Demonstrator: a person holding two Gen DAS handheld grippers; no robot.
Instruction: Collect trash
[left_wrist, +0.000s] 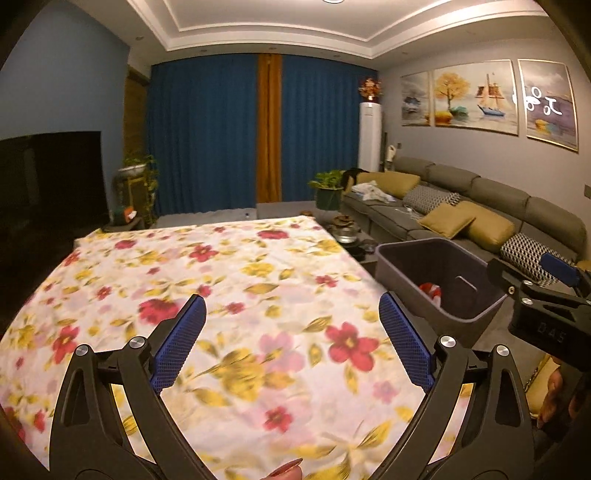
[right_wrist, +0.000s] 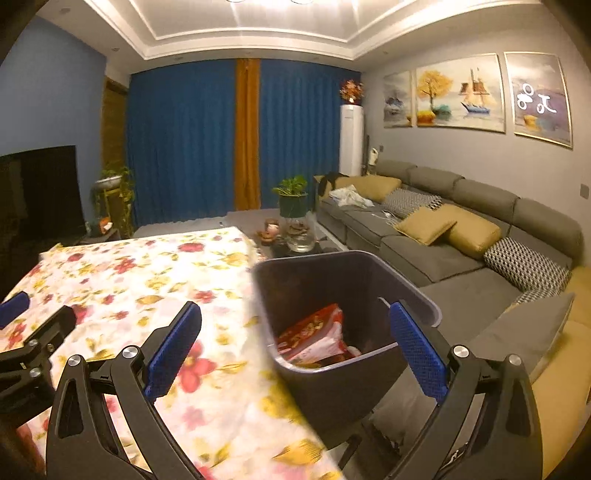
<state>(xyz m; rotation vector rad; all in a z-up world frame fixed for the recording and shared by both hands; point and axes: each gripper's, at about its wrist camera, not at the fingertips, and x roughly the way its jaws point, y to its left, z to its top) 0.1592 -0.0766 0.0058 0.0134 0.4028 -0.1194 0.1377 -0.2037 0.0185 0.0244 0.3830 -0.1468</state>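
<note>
Both tools stand with their jaws wide and nothing between the blue pads. The left gripper (left_wrist: 291, 339) hangs over the flowered tablecloth (left_wrist: 229, 280); the right gripper (right_wrist: 295, 350) sits at the table's right edge, above the dark bin (right_wrist: 354, 273) just beside the table. Inside the bin lies the trash, a red-and-white packet (right_wrist: 314, 336), down at the bottom. Further right runs a grey sofa (right_wrist: 443, 254) with mustard cushions; blue curtains (right_wrist: 184, 140) close the far wall.
</note>
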